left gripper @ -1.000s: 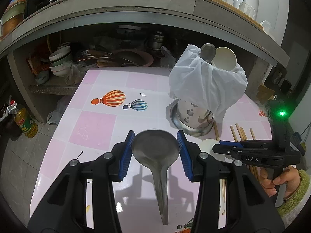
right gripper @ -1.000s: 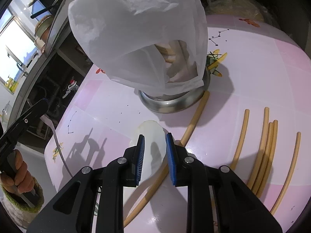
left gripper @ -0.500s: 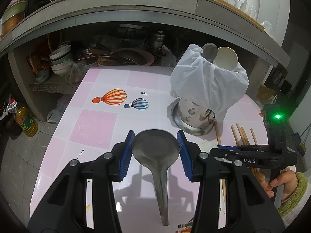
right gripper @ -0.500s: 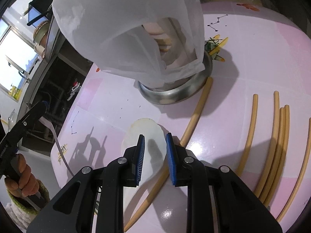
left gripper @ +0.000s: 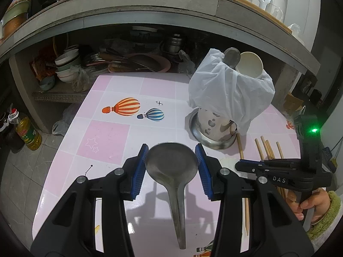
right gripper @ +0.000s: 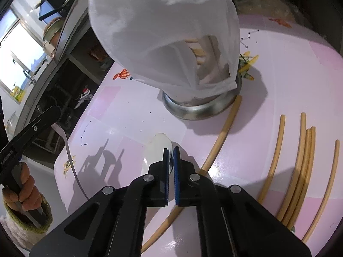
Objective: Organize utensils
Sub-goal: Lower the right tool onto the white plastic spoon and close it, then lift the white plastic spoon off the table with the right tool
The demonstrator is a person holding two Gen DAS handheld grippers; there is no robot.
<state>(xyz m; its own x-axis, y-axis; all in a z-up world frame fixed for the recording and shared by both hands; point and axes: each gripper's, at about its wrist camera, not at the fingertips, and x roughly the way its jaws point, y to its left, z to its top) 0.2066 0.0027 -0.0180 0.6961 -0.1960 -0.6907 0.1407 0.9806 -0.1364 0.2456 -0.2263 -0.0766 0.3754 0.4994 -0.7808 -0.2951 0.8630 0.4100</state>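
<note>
Right tongs (right gripper: 170, 150) have clenched onto the white spoon (right gripper: 157, 150) — left tongs (left gripper: 171, 165) grasp the metal ladle (left gripper: 171, 167).

In the left wrist view, white letters "DAS" stand on the black body of the right gripper (left gripper: 240, 165), at the lower right of the frame. At the left edge of the same view, a bottle (left gripper: 26, 131) of yellow oil has a red and green label, but its print is too small to read. In the right wrist view, the left gripper (right gripper: 53, 110) at the left edge has white letters on its side; they are blurred and I cannot read them.
</note>
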